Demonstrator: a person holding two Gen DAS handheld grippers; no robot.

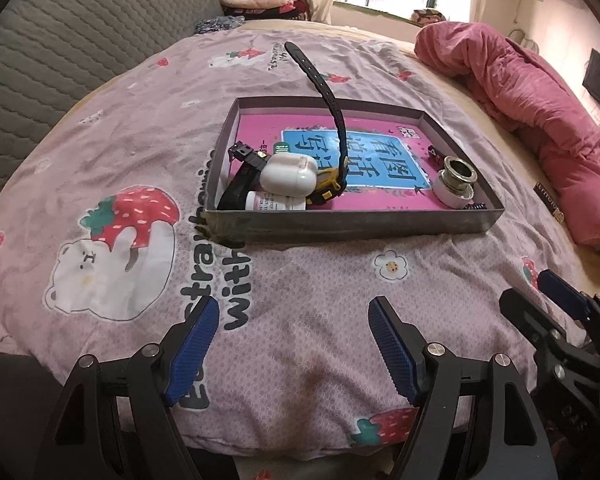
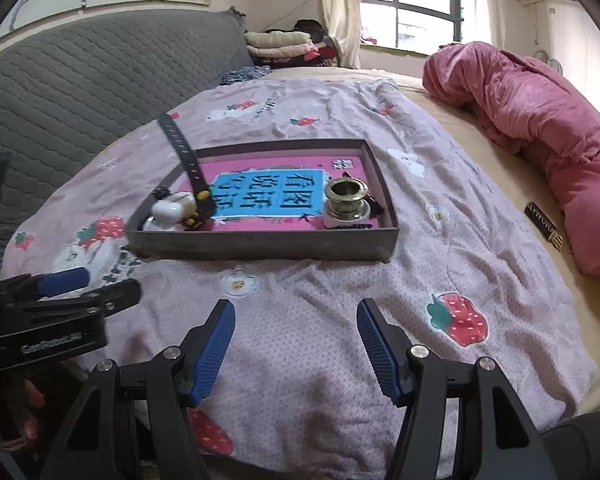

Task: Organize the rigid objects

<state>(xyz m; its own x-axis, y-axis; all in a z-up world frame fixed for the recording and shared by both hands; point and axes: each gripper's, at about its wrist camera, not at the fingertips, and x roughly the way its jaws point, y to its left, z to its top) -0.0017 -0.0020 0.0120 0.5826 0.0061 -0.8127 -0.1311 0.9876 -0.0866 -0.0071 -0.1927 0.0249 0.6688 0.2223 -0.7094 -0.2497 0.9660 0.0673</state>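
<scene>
Step in hand: the sorting appears close to finished; every small rigid item that can be seen already lies inside the shallow grey tray, and none is seen loose on the strawberry-print bedsheet.
Left gripper: jaws are spread wide, nothing between the blue pads, held over bare sheet short of the tray's near wall.
Right gripper: jaws likewise apart and empty, just beside the left one.
Tray contents, left end: a white earbud case is piled on a white pill bottle and a black-and-yellow wristwatch.
Tray contents, right end: a brass ring on a white base, well apart from the pile.
Watch axis: the strap's long axis rises from the watch body, curving up and away over the tray's far wall, tip pointing to the far left.
Next move, judged: the upright strap would need laying flat inside the tray, calling for a pinch across its narrow width.
Risk: the stacked case may be toppled.
</scene>
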